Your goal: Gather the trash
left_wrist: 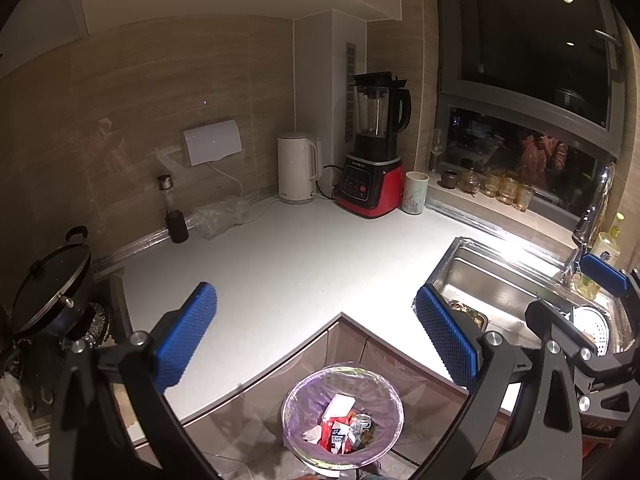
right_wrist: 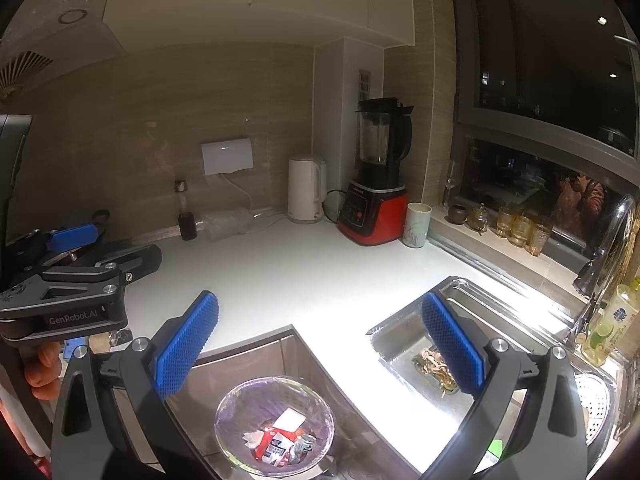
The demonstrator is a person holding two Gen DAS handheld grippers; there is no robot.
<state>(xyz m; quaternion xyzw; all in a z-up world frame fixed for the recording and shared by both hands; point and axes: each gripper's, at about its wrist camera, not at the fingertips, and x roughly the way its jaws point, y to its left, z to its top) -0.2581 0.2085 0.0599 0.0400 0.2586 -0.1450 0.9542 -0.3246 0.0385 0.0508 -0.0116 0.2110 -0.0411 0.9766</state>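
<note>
Two tools spread empty, white counter (left_wrist: 288, 264), lined bin (left_wrist: 342, 416) below

Both wrist cameras high above bench (left_wrist: 280, 264) corner, facing down toward wall; shared: bin (left_wrist: 342, 412), sink (right_wrist: 404, 332), blender (right_wrist: 376, 184); right camera apparently nearer sink.

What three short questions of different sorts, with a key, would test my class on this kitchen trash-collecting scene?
1. True or false: the left claw is shut on a can.
2. Which stands nearest the red blender? A: white kettle; B: faucet; C: black pot.
3. Fill in: the trash bin is lined with a ___ bag and already holds wrappers and a can.

Key: 1 false, both it and the right claw are open and empty; 2 A; 3 purple.
</note>
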